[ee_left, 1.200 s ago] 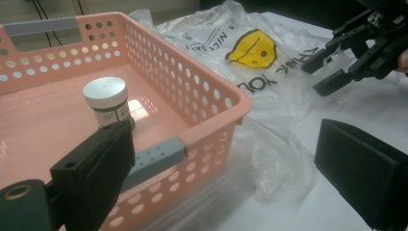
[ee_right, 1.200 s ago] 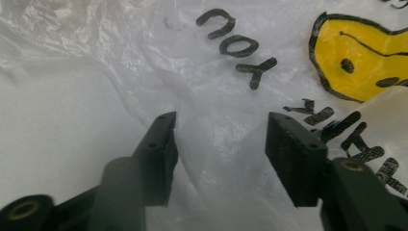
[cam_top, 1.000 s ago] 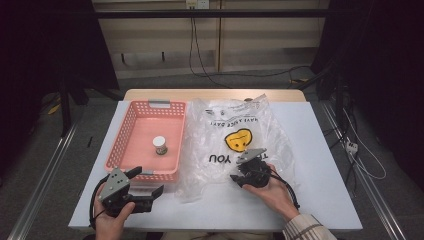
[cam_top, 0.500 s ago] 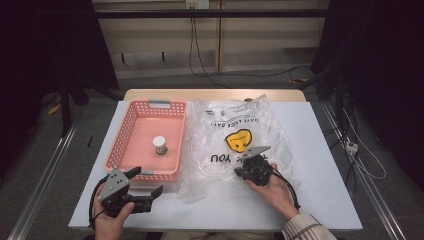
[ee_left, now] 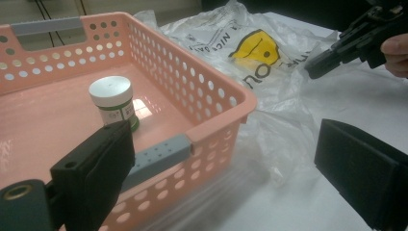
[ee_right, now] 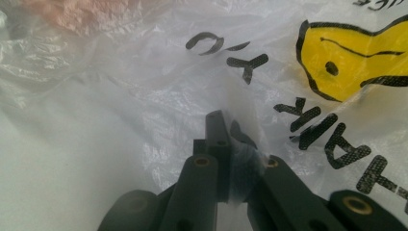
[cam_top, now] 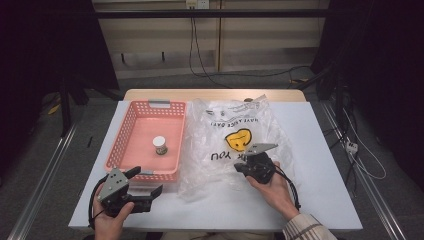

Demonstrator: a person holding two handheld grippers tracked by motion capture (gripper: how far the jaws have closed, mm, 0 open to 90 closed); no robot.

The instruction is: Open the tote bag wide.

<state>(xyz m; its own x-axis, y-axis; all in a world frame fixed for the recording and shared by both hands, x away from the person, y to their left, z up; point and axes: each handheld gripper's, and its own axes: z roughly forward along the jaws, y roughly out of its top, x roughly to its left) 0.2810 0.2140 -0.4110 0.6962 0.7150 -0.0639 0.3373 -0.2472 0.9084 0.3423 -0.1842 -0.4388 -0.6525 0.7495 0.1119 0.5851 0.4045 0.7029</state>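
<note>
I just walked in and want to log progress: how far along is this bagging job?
Early stage. Done: the right gripper has its jaws shut on a fold of the plastic bag, which lies flat on the table. In hand: that pinch. Left: the jar stands in the pink basket, untouched; the left gripper waits open beside the basket, holding nothing.

Clear plastic bag [cam_top: 235, 145], yellow face and black lettering, lies crumpled flat on white table, touching the pink perforated basket [cam_top: 131, 145]. Small white-lidded jar [cam_top: 159, 145] stands upright inside the basket.
</note>
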